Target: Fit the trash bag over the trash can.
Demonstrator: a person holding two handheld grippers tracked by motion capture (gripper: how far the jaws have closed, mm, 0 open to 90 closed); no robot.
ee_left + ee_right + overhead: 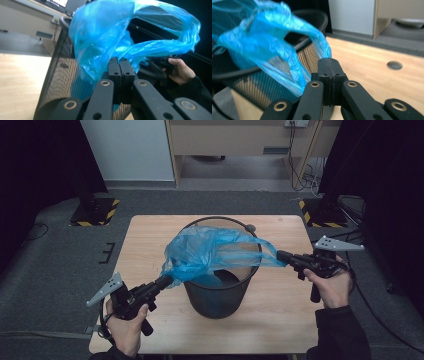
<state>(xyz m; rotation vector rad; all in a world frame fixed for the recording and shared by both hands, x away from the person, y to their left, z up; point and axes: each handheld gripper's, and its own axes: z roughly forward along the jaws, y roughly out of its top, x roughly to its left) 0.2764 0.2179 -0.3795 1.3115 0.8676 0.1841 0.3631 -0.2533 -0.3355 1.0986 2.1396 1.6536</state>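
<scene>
A blue plastic bag (207,252) is stretched over the mouth of a black mesh waste bin (220,295) in the middle of the wooden table (280,315). My left gripper (164,281) is shut on the bag's near-left edge, beside the bin's rim. My right gripper (281,255) is shut on a stretched strip of the bag at the bin's right side. In the left gripper view the bag (105,35) billows above the closed jaws, with the bin (60,82) just behind. In the right gripper view the bag (267,45) runs from the closed jaws over the bin (262,82).
A round cable hole (394,65) sits in the tabletop to the right of the bin. Grey floor surrounds the table, with stand bases marked in yellow and black (95,212) at the far left and far right (320,215). A desk and cables stand beyond.
</scene>
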